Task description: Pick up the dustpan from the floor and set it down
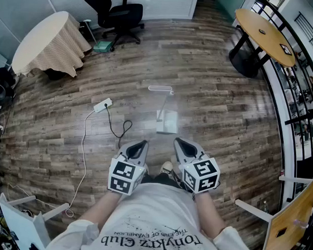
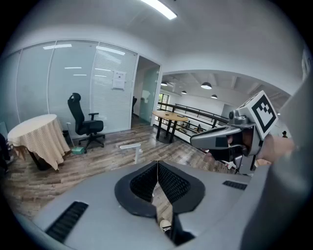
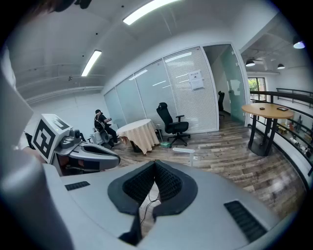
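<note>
A white dustpan (image 1: pixel 167 121) stands on the wooden floor ahead of me, and its long handle (image 1: pixel 160 89) reaches away from me. It shows small in the left gripper view (image 2: pixel 132 146) and in the right gripper view (image 3: pixel 185 150). My left gripper (image 1: pixel 140 145) (image 2: pixel 157 164) is held close to my body, short of the dustpan. Its jaws are shut and hold nothing. Beside it, my right gripper (image 1: pixel 180 143) (image 3: pixel 155 163) is also shut and empty. Neither one touches the dustpan.
A white power strip (image 1: pixel 102 105) with a black cable (image 1: pixel 120 130) lies left of the dustpan. A black office chair (image 1: pixel 117 14) and a cloth-covered round table (image 1: pixel 46 42) stand at the far left. At the right are a wooden table (image 1: pixel 264 33), a railing (image 1: pixel 297 102) and a chair (image 1: pixel 290 216).
</note>
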